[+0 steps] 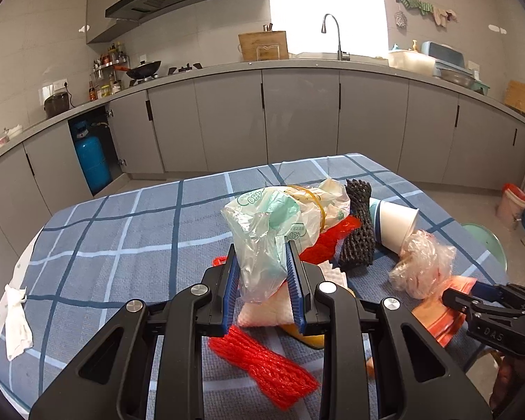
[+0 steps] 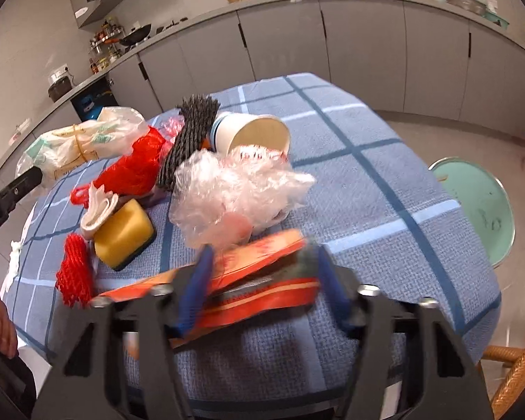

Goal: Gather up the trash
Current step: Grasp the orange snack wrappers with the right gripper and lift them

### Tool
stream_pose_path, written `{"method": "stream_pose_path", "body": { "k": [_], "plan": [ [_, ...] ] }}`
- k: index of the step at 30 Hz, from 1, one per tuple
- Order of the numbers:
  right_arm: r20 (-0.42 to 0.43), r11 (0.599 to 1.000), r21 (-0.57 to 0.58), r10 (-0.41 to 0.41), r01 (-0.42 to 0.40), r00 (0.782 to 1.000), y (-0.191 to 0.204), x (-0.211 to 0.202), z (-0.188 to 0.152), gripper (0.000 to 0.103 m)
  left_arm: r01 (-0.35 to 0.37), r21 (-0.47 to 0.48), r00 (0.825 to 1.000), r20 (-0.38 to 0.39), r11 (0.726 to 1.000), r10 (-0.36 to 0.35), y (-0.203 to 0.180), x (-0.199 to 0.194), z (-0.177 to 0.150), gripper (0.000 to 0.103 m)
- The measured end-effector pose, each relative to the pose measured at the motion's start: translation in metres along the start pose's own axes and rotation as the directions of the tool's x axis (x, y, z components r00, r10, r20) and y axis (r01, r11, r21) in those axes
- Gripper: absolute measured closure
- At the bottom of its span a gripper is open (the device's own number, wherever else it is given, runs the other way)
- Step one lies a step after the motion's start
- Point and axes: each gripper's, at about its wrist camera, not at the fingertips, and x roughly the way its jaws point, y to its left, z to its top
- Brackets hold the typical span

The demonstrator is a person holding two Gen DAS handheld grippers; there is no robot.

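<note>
Both claws grasping trash over the blue checked counter

Left wrist view: the left claw (image 1: 262, 281) is clenched on a crumpled clear plastic bag with green print (image 1: 276, 224), which stretches away toward 12 o'clock.
Right wrist view: the right claw (image 2: 262, 287) straddles a flat orange snack wrapper (image 2: 259, 280), long axis 9-to-3; blur hides whether it grips.

Two close wrist views over the checked table (image 1: 129, 231), both facing the kitchen counter (image 1: 297, 66).
</note>
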Motion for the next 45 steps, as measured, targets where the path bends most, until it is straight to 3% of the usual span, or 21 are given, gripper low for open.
{"method": "stream_pose_path", "body": {
  "k": [4,5,6,11,16,17,18,20,21,27,32,34,35,36,37,45],
  "plan": [
    [0.033,0.999,-0.026,0.021,-0.020,0.999,0.003,-0.012,0.003,0.080,0.010,0.007,1.000,0.008,1.000,-0.011,-0.003,-0.004,0.001,0.076],
    [0.038,0.999,-0.033,0.025,-0.024,0.999,0.003,-0.015,0.004,0.086,0.011,0.009,1.000,0.014,1.000,-0.012,-0.004,-0.007,0.002,0.076],
    [0.043,0.999,-0.037,0.031,-0.030,0.999,0.004,-0.019,0.005,0.100,0.012,0.011,1.000,0.021,1.000,-0.012,-0.004,-0.009,0.003,0.076],
    [0.067,0.995,-0.064,0.077,-0.073,0.995,0.011,-0.036,0.006,0.101,0.023,0.020,0.999,0.042,1.000,-0.024,-0.010,-0.018,0.009,0.076],
    [0.077,0.998,-0.032,0.062,-0.060,0.995,0.000,-0.039,0.008,0.100,0.022,0.028,0.999,0.040,0.999,-0.023,-0.014,-0.020,0.009,0.076],
    [0.066,0.999,-0.004,0.051,-0.051,0.997,-0.005,-0.041,0.009,0.094,0.020,0.027,0.999,0.044,0.999,-0.022,-0.013,-0.021,0.010,0.076],
    [0.057,0.998,0.017,0.057,-0.058,0.997,-0.008,-0.042,0.009,0.063,0.016,0.026,0.998,0.053,1.000,-0.018,-0.013,-0.022,0.011,0.076],
    [0.075,0.994,0.081,0.062,-0.068,0.995,-0.013,-0.054,0.003,0.013,0.018,0.022,0.998,0.064,1.000,-0.019,-0.012,-0.024,0.012,0.076],
    [0.079,0.994,0.087,0.053,-0.060,0.995,-0.011,-0.059,0.000,0.012,0.020,0.022,0.997,0.068,1.000,-0.022,-0.013,-0.025,0.011,0.076],
    [-0.039,0.988,0.108,0.113,-0.108,0.993,0.008,-0.037,-0.009,0.028,0.029,0.010,0.998,0.052,1.000,-0.030,-0.009,-0.024,-0.008,0.076],
    [-0.112,0.984,0.126,0.141,-0.127,0.984,0.023,-0.011,-0.011,0.029,0.041,-0.010,0.998,0.058,0.999,-0.040,-0.001,-0.030,-0.021,0.076],
    [-0.130,0.976,0.152,0.176,-0.156,0.976,0.024,-0.002,-0.012,0.037,0.047,-0.017,0.998,0.051,0.999,-0.046,0.001,-0.028,-0.024,0.076],
    [-0.141,0.974,0.153,0.188,-0.167,0.972,0.026,0.002,-0.012,0.049,0.053,-0.023,0.998,0.048,0.998,-0.052,0.003,-0.028,-0.024,0.076],
    [-0.156,0.972,0.155,0.200,-0.176,0.967,0.028,0.004,-0.012,0.070,0.056,-0.026,0.997,0.049,0.998,-0.055,0.005,-0.028,-0.024,0.076],
    [-0.165,0.969,0.161,0.213,-0.187,0.963,0.029,0.005,-0.013,0.076,0.056,-0.028,0.997,0.053,0.998,-0.054,0.006,-0.029,-0.024,0.076],
    [-0.123,0.974,0.046,0.226,-0.222,0.966,0.048,-0.021,-0.013,0.090,0.065,-0.045,0.995,0.081,0.997,-0.061,0.011,-0.037,-0.020,0.076]
  ]
}}
